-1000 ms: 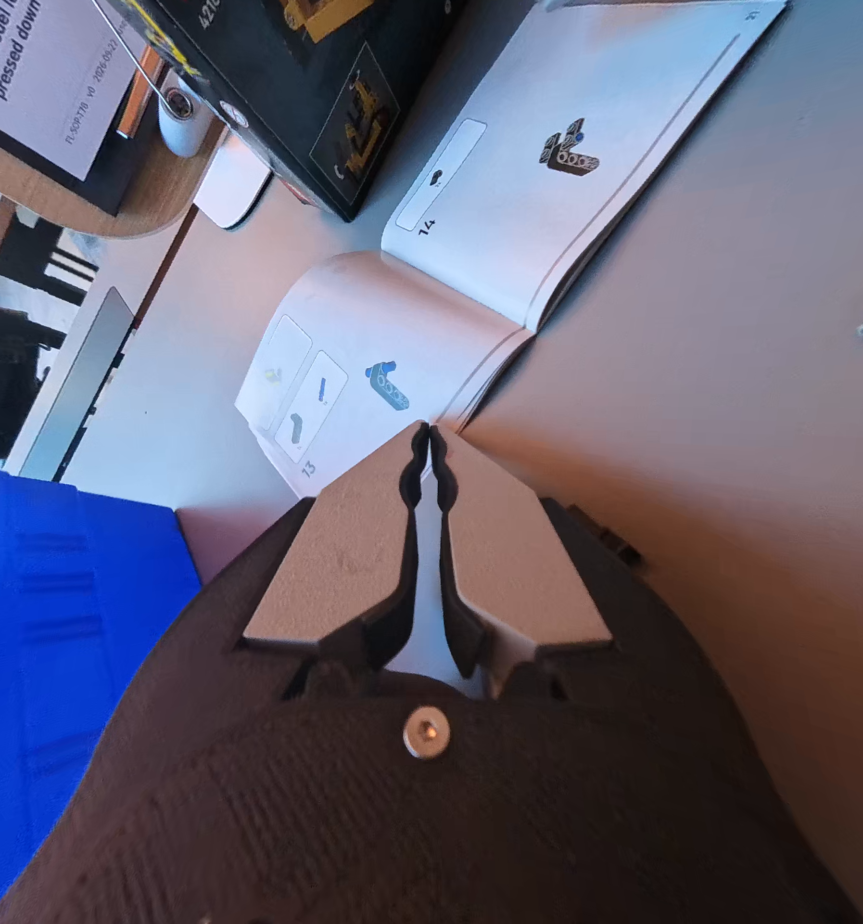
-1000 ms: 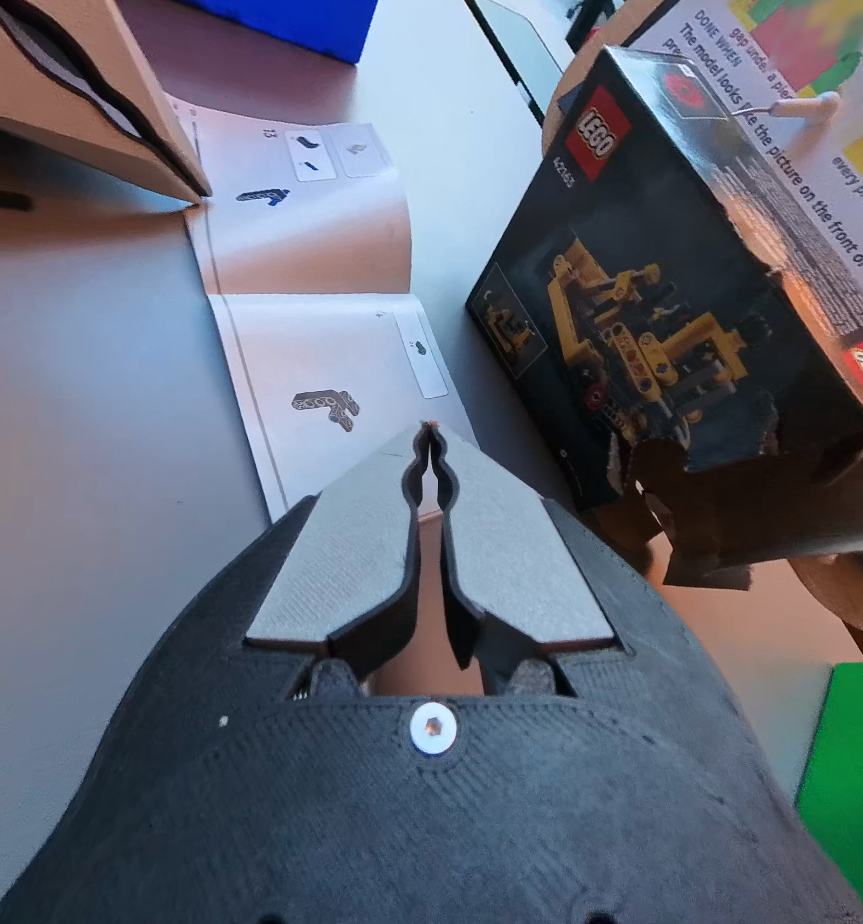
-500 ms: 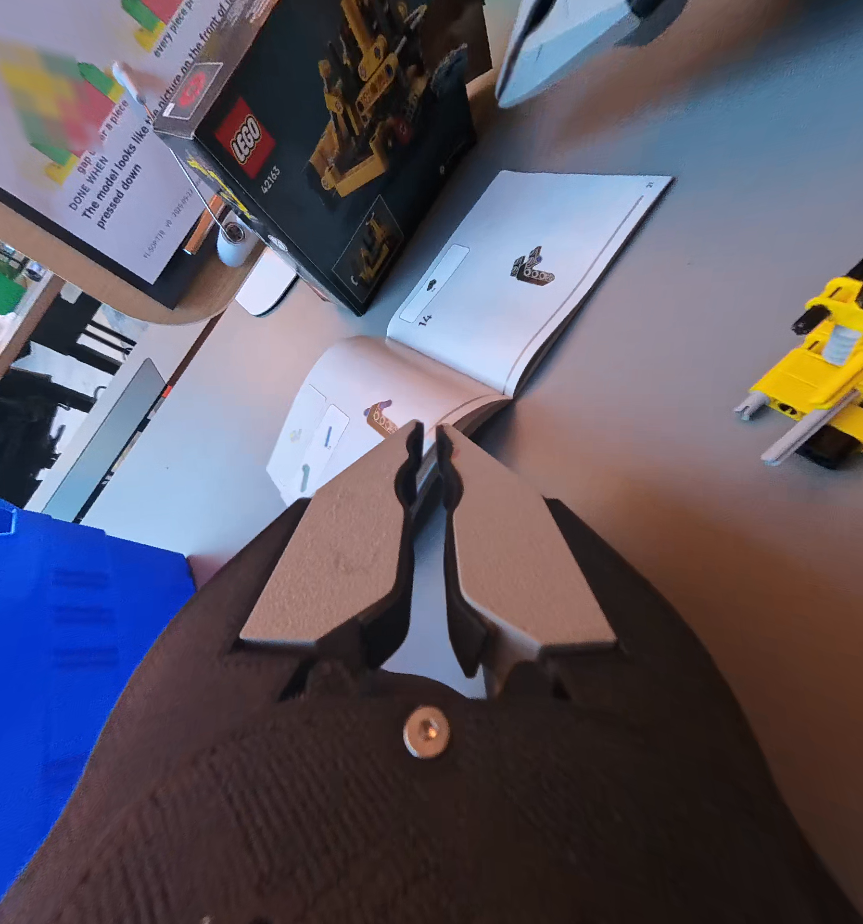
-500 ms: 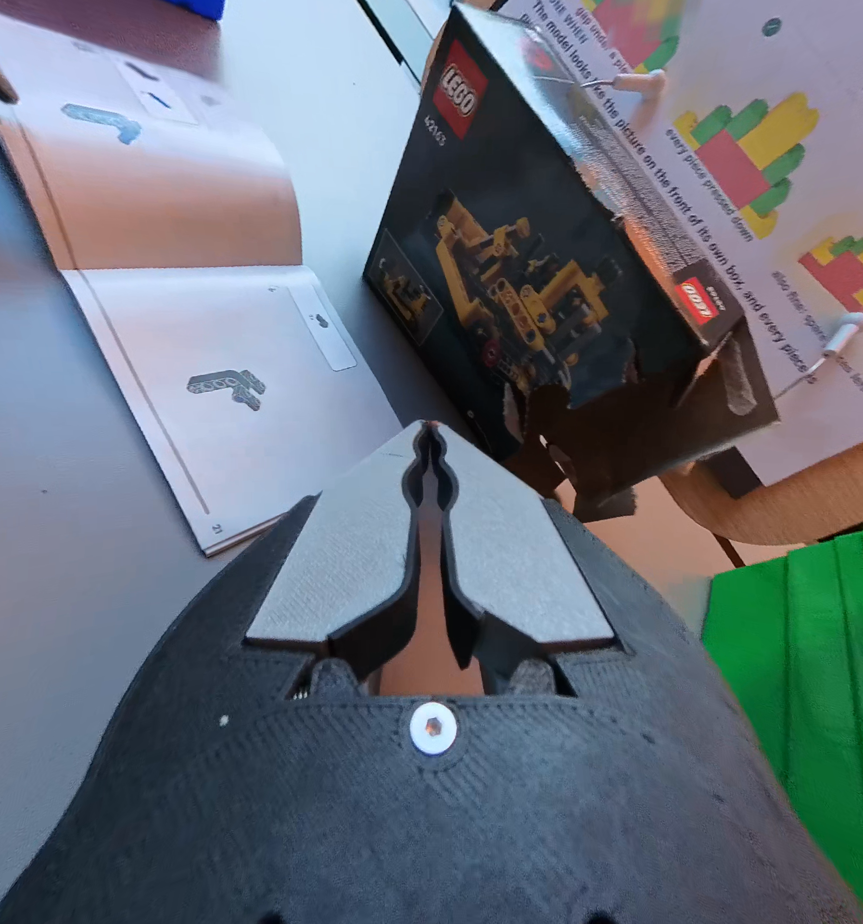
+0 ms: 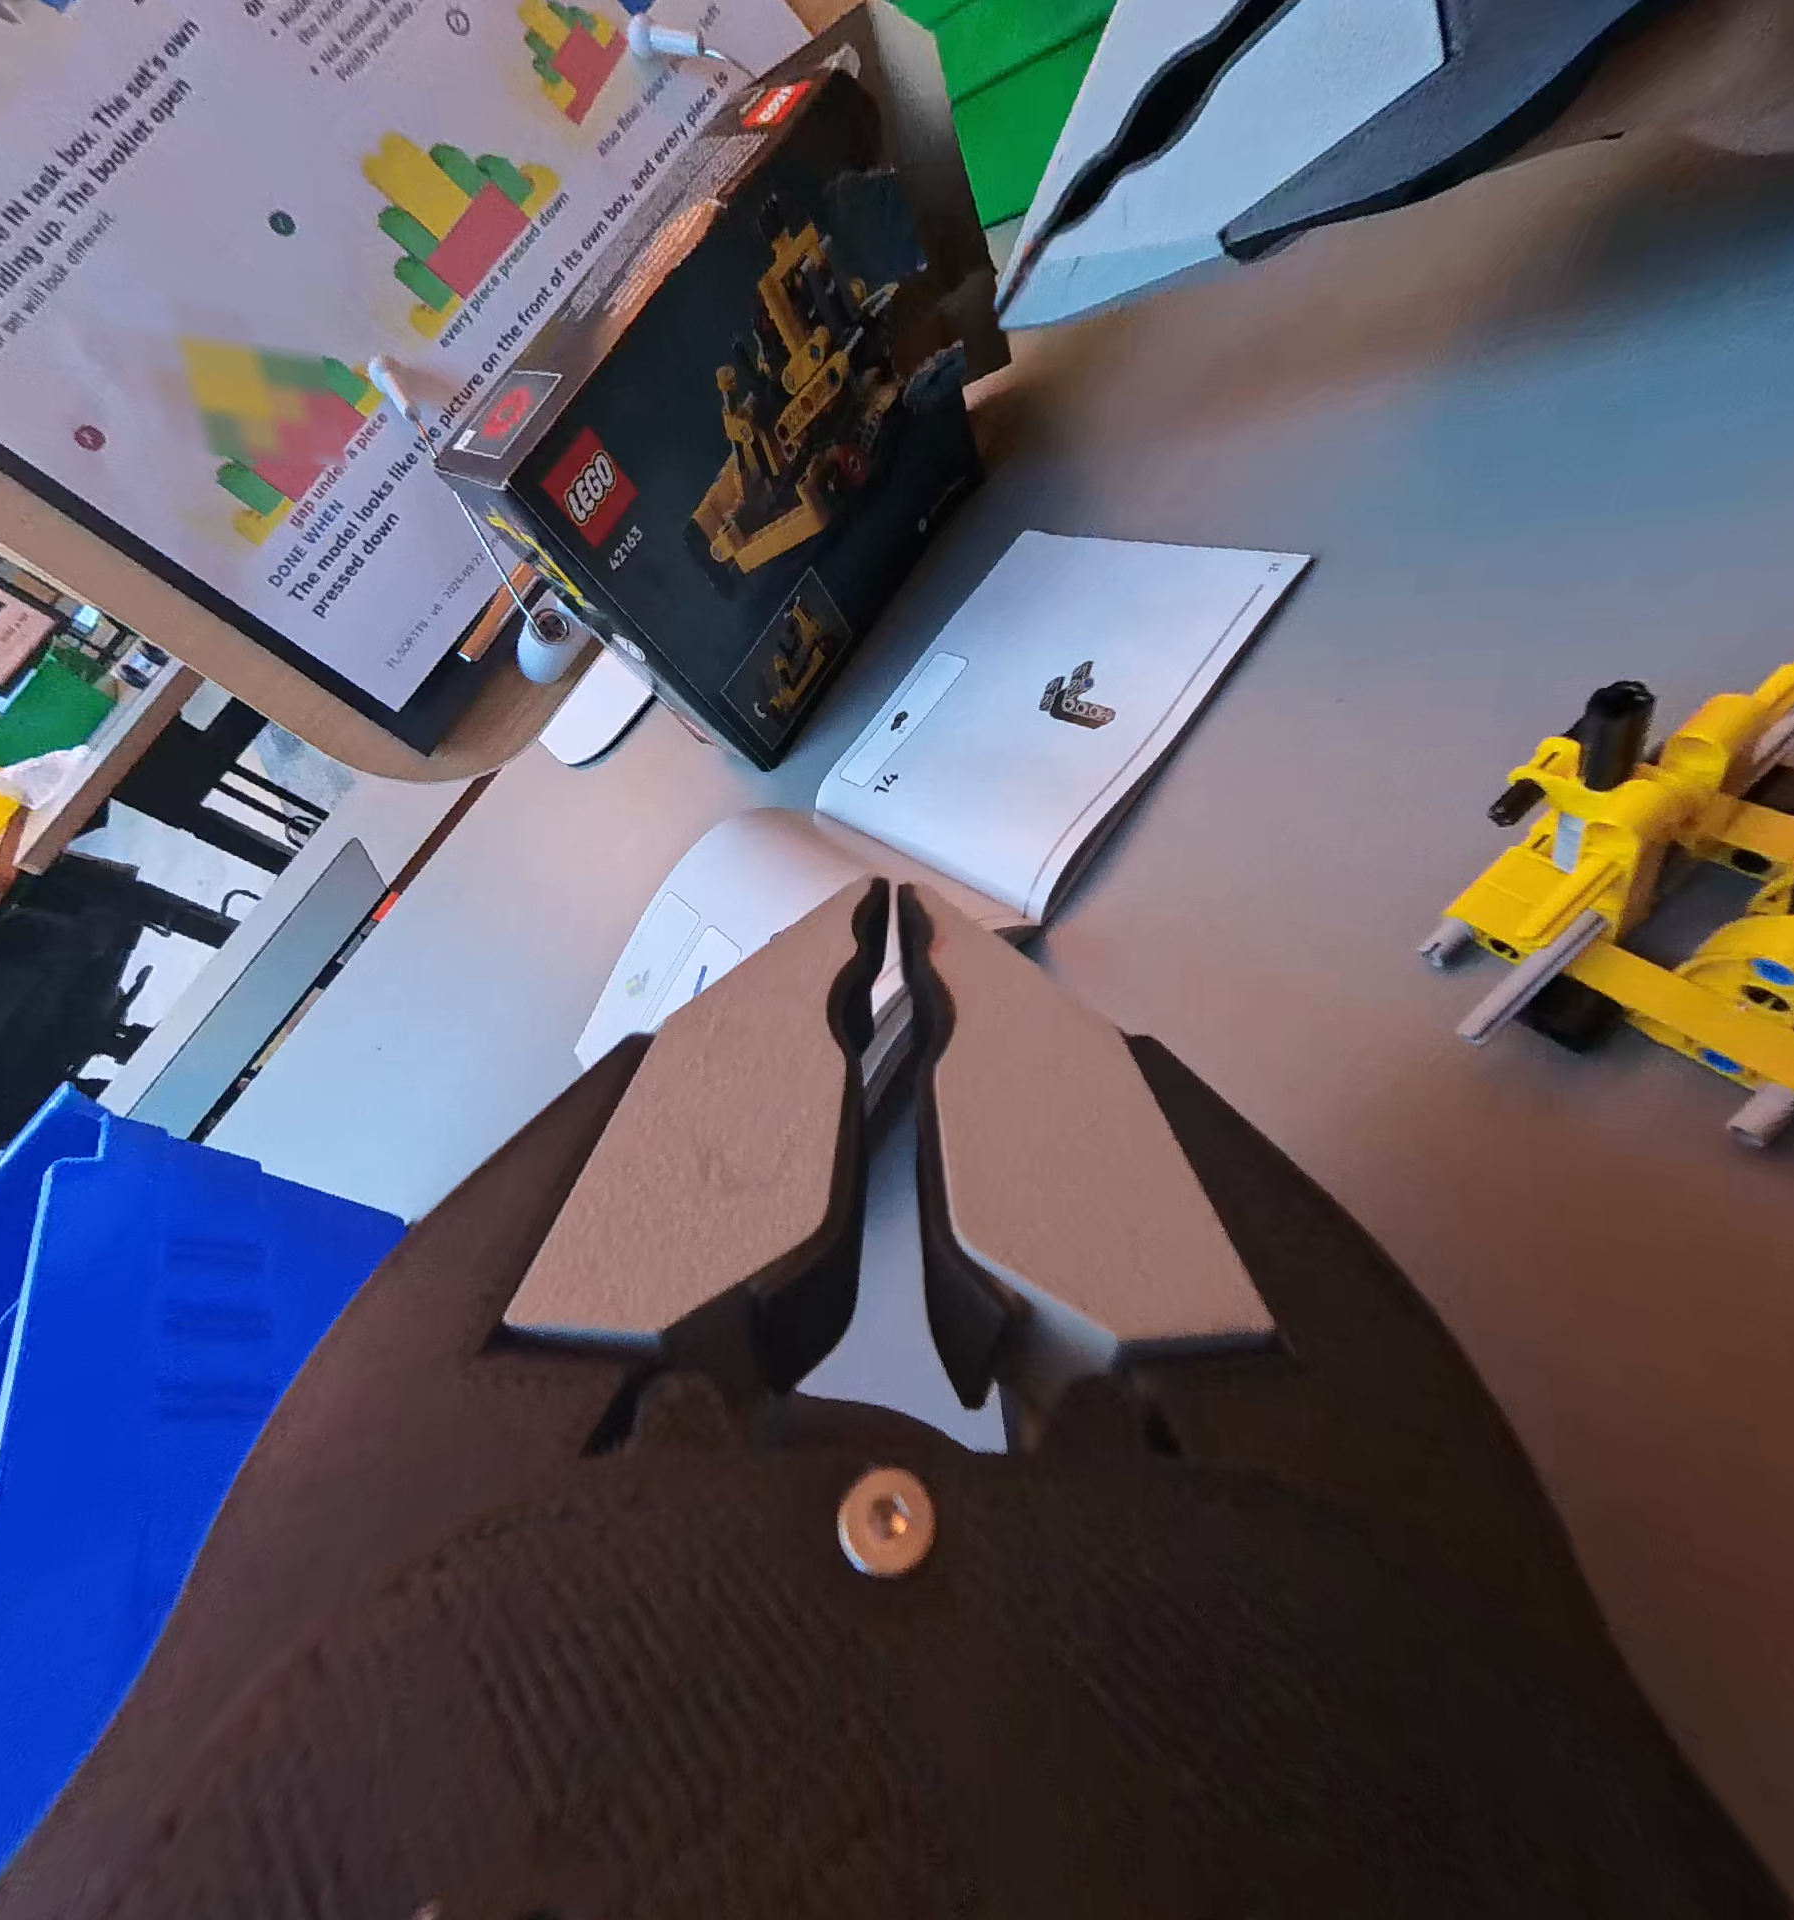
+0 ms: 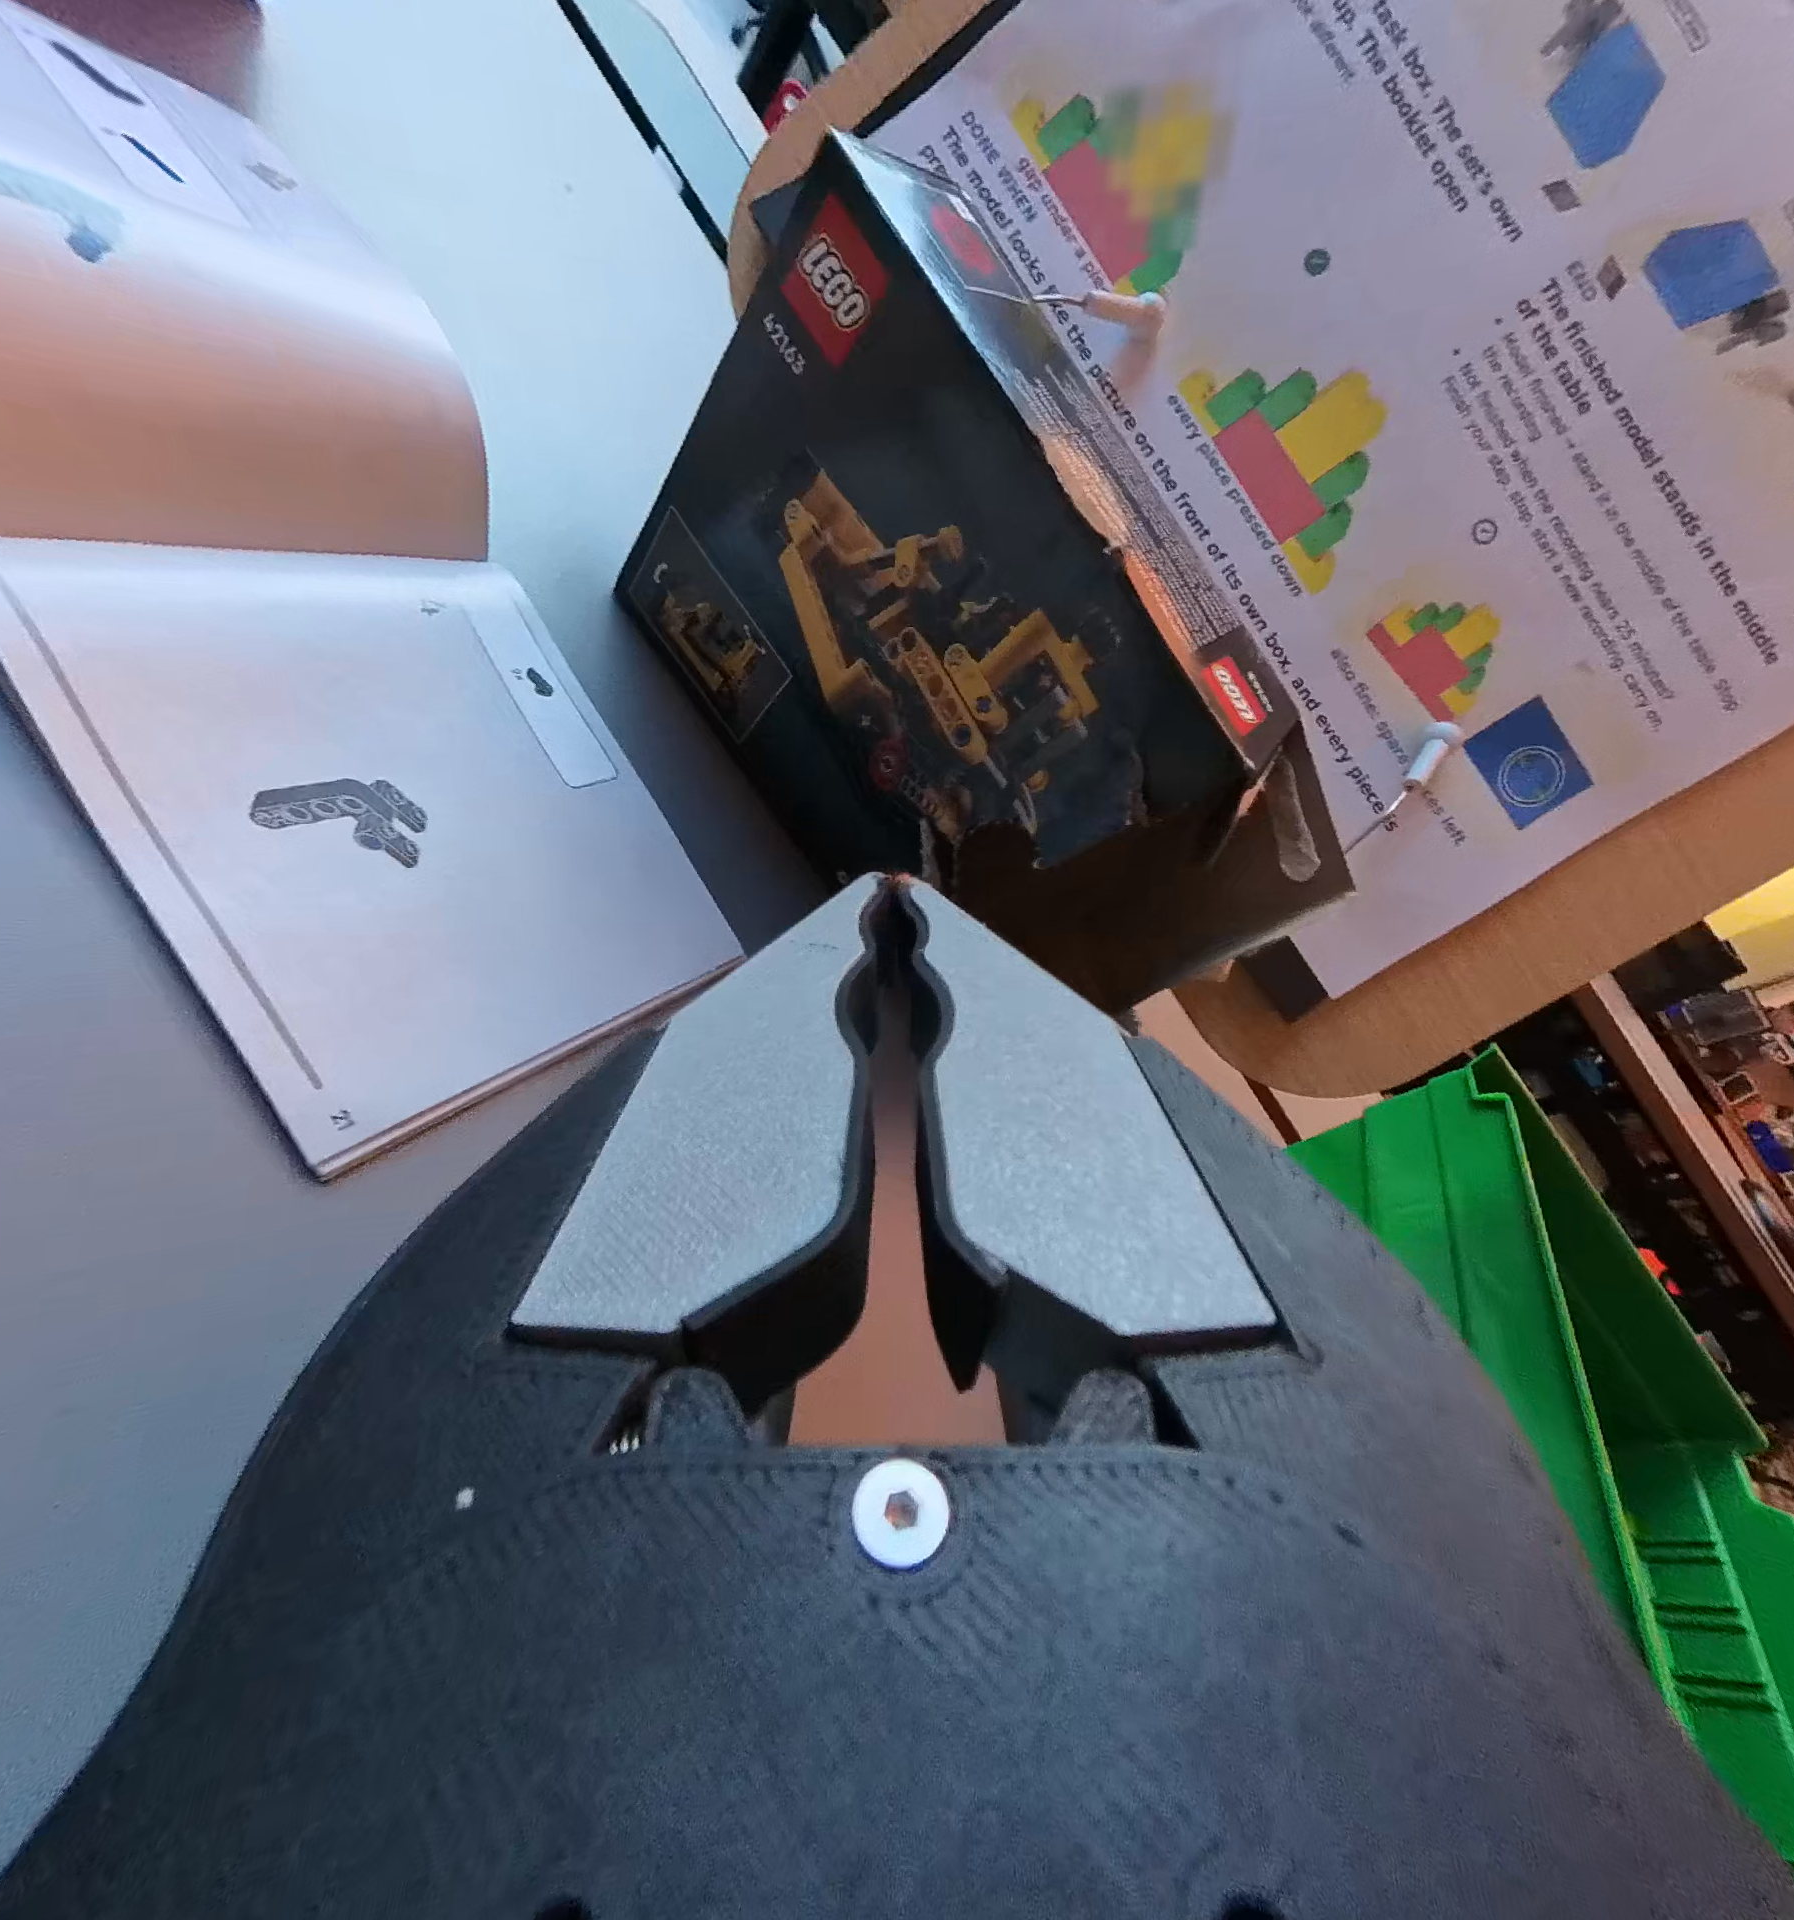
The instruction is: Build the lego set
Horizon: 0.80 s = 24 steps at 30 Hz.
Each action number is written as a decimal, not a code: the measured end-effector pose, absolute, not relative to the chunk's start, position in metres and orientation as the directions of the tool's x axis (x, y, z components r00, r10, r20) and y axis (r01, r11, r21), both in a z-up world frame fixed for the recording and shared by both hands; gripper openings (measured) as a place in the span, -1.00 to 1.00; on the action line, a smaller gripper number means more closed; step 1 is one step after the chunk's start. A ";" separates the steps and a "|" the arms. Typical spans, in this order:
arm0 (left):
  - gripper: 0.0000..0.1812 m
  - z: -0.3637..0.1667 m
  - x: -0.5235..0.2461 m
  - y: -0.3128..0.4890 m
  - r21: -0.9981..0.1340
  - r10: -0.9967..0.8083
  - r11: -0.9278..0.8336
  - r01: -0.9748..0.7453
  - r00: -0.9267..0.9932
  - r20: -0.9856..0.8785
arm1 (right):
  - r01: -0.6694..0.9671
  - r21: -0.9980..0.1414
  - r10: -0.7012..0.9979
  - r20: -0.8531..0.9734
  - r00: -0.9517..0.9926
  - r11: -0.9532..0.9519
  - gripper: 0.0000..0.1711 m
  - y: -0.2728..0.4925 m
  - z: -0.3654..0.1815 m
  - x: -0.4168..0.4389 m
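Note:
A partly built yellow lego model (image 5: pixel 1651 894) stands on the grey table (image 5: pixel 1392 468) at the right of the left wrist view. The open instruction booklet (image 5: pixel 1059 707) lies ahead of my left gripper (image 5: pixel 891 899), which is shut and empty above the booklet's near page. My right gripper (image 6: pixel 893 883) is shut with nothing visible between its tips, hovering beyond the booklet (image 6: pixel 353 831) and near the black lego box (image 6: pixel 924 623). The right gripper also shows in the left wrist view (image 5: pixel 1018 301), at the top right. The box (image 5: pixel 747 468) stands behind the booklet.
A blue bin (image 5: pixel 93 1403) stands at the left of the table. A green bin (image 6: pixel 1599 1351) stands at the right. A printed instruction board (image 6: pixel 1495 416) leans behind the box on a round wooden stand (image 6: pixel 1444 1018). A monitor edge (image 5: pixel 249 987) shows at far left.
Both grippers have drawn back and up from the booklet, both still shut. The left view now takes in the yellow model and the right gripper. The right view has swung toward the green bin.

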<state>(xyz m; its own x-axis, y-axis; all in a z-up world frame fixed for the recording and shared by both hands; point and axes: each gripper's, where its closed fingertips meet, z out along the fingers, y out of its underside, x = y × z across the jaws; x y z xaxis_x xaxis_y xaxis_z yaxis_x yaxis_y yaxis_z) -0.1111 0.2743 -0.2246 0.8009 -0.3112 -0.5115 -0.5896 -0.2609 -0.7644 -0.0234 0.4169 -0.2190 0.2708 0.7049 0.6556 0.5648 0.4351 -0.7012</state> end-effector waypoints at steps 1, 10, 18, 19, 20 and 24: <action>-1.00 -0.225 -0.111 0.274 -0.764 -0.312 -0.263 -0.590 0.801 -0.511 | 0.568 -0.704 0.705 0.653 0.278 0.427 -1.00 0.420 -0.219 -0.022; -1.00 -0.220 -0.103 0.270 -0.771 -0.324 -0.234 -0.592 0.795 -0.513 | 0.550 -0.751 0.693 0.614 0.377 0.366 -1.00 0.439 -0.212 -0.007; -1.00 -0.218 -0.094 0.266 -0.767 -0.343 -0.211 -0.606 0.781 -0.522 | 0.564 -0.738 0.693 0.624 0.361 0.371 -1.00 0.439 -0.216 -0.010; -1.00 -0.218 -0.094 0.265 -0.767 -0.343 -0.211 -0.606 0.780 -0.523 | 0.564 -0.738 0.694 0.624 0.360 0.371 -1.00 0.439 -0.216 -0.010; -1.00 -0.218 -0.094 0.266 -0.766 -0.343 -0.210 -0.607 0.780 -0.524 | 0.563 -0.738 0.695 0.623 0.359 0.372 -1.00 0.439 -0.216 -0.010; -1.00 -0.218 -0.096 0.266 -0.765 -0.338 -0.214 -0.607 0.781 -0.525 | 0.554 -0.745 0.698 0.618 0.361 0.372 -1.00 0.438 -0.214 -0.010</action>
<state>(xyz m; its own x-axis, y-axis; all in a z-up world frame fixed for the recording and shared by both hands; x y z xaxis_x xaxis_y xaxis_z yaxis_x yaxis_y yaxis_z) -0.0956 0.2664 -0.2182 0.7811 -0.3383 -0.5248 -0.6069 -0.2139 -0.7654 -0.0101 0.4382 -0.2142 0.3614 0.6984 0.6177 0.5541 0.3720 -0.7447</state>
